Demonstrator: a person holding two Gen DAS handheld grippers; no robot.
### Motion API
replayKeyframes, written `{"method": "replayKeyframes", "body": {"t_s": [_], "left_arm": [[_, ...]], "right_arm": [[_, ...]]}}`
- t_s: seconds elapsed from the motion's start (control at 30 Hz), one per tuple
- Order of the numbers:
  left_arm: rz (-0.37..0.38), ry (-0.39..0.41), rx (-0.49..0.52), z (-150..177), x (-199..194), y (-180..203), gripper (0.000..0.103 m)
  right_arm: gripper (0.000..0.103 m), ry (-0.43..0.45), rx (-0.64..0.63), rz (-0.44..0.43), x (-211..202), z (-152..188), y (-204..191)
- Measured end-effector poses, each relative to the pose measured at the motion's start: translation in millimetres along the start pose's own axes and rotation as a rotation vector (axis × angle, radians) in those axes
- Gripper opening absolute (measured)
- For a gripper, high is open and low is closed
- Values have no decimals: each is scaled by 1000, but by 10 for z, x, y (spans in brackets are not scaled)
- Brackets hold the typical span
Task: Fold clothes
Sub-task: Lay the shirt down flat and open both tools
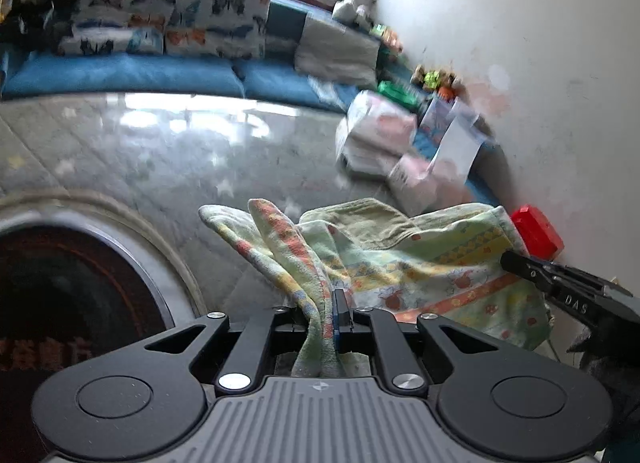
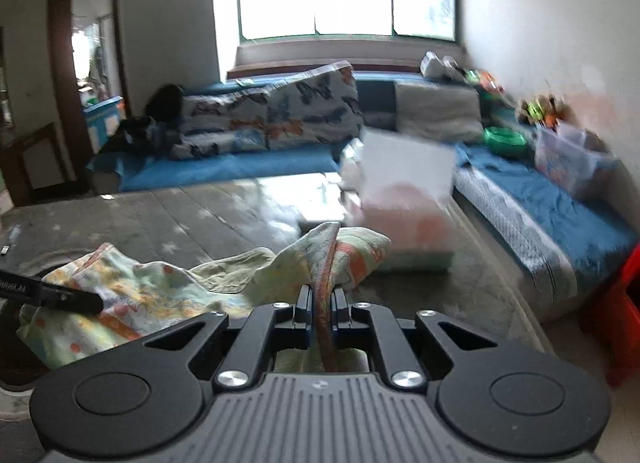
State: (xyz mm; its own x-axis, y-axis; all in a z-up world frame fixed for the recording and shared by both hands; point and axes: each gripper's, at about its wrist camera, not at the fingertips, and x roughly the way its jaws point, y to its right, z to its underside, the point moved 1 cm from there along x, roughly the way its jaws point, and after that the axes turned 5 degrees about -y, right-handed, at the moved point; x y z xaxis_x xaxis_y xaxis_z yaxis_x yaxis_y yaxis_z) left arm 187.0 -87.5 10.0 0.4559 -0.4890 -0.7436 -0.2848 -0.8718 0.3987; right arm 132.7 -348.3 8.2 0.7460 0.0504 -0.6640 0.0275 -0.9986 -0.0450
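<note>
On the left, the left gripper [image 1: 326, 319] has its jaws pressed together on a bunched fold of the patterned towel [image 1: 420, 263], which runs up between the fingers and spreads out to the right, lifted off the grey mat [image 1: 160, 151]. A dark round table [image 1: 60, 303] sits low at the left edge of that view. Across the spread cloth, the right gripper [image 2: 322, 303] pinches another gathered edge of the same towel [image 2: 132, 295], its jaws closed tight on the cloth. Behind the towel lies a blurred stack of pale folded laundry [image 2: 404, 199]. Farther back, butterfly-print cushions [image 2: 280, 119] rest on blue floor cushions [image 2: 224, 167] under the window. A red stool [image 1: 536, 229] stands by the wall at the right.
</note>
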Motion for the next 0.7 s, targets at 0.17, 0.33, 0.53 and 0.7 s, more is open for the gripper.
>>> {"method": "replayKeyframes", "body": {"t_s": [0.17,0.33,0.53,0.7], "left_arm": [[-67,-64,-4,103,164,-164,33],[-140,-13,32,24,28,-180,52],[-173,49,92,-125,42,28,83],[-169,45,117,-201,257,142,83]], "right_arm": [[12,-95,23,56,285,202,143],[24,-76,17,91,259,208,155],[54,-73,7,4,374,70,-72],[58,-92,22,-39,596,70,-277]]}}
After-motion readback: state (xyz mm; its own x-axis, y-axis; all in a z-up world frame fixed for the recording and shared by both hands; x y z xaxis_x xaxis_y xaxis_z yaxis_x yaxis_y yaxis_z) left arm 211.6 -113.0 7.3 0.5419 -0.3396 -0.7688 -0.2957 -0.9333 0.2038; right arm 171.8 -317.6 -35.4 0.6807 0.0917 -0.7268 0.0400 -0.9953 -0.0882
